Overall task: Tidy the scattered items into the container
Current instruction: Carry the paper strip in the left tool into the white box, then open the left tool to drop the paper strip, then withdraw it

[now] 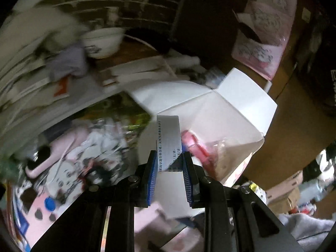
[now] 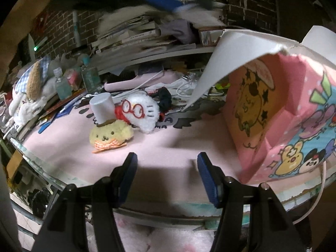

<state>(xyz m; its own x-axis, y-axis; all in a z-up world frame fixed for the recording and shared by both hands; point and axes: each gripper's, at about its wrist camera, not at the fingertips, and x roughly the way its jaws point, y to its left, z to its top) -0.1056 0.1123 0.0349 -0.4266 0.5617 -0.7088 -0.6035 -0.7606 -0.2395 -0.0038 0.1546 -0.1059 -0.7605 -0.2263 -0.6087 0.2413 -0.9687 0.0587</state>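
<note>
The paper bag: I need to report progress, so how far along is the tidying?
Partly done. A red-pink item already lies inside the paper bag. The left gripper holds a small printed box over the opening. The yellow dog plush, white plush and white cap remain out; right gripper is empty.

From my remote seat I see a white ceramic bowl (image 1: 102,42) at the far left beside a lilac crumpled cloth (image 1: 67,63). A slumping stack of books (image 2: 134,35) lines the dark brick wall (image 2: 258,6), with clear plastic bottles (image 2: 88,77) at far left.
</note>
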